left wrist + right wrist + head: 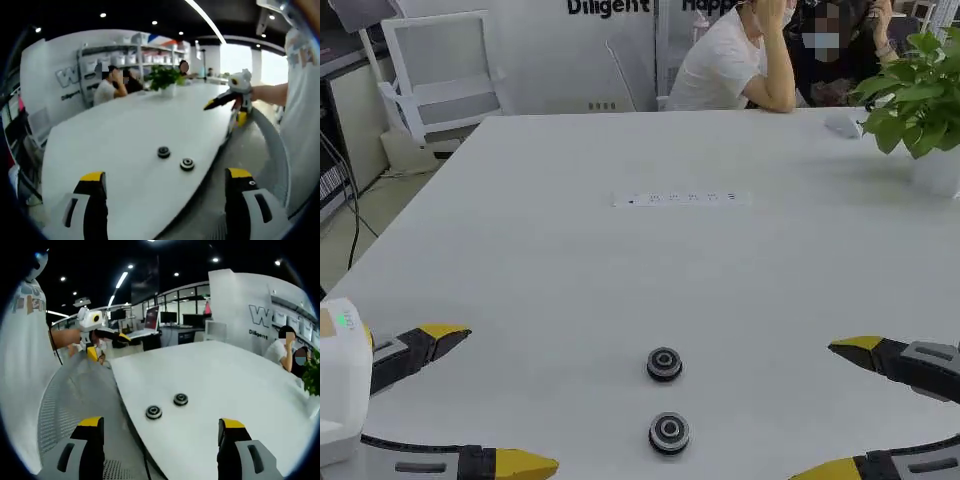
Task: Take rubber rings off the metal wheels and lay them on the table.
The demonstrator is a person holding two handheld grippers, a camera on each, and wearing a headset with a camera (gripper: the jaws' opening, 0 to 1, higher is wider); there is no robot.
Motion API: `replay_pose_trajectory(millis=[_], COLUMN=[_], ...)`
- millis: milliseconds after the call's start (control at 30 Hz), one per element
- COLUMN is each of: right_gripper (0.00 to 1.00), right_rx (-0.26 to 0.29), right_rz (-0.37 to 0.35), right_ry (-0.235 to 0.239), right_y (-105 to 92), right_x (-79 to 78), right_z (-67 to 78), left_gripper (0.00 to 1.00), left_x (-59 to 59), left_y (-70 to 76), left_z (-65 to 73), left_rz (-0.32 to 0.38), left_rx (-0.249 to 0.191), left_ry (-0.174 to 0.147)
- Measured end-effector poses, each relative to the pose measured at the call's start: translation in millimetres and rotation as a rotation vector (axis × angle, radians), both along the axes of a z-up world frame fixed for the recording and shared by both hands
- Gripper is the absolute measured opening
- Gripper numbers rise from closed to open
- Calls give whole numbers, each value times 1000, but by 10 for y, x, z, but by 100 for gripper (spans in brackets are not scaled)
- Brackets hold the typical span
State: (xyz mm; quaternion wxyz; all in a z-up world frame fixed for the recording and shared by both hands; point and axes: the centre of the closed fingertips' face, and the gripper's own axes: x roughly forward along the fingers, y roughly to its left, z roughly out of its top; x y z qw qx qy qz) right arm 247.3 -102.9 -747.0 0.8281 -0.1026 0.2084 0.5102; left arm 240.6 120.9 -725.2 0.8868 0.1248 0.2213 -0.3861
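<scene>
Okay, white table (570,260) with two small metal wheels on it close to the near edge, about centre: the far wheel (664,364) and the near wheel (669,433), one just behind the other, near each other but not touching. Both lie flat. Each has a dark outer band (652,366) around a lighter hub, which looks like the rubber ring in place on the wheel, though it's too small to be sure.

Left gripper (505,398) is at the near left, jaws spread wide, yellow tips pointing toward the wheels — nothing between them, well apart from both wheels. Right gripper (818,408) is at the near right, jaws also spread wide and empty, well clear of the wheels. The wheels sit between the two grippers.

Further back there is a flush socket strip (680,198) mid-table, a green potted plant (915,85) at the far right, seated people (735,60) at the far end, and a white chair (440,75) at the far left.
</scene>
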Motion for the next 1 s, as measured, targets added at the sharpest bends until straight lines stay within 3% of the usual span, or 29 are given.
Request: replay_pose_trajectory(millis=[733,1000], right_gripper=[94,94], right_rx=[2,-6], right_rz=[3,15], right_ry=[4,10], right_y=[6,54], right_x=[43,64], right_z=[-42,-65], left_gripper=[100,100], left_x=[48,52], left_y=[-29,12], left_z=[-39,-79], left_rz=[-14,-13], left_rx=[14,20], left_ry=[0,15])
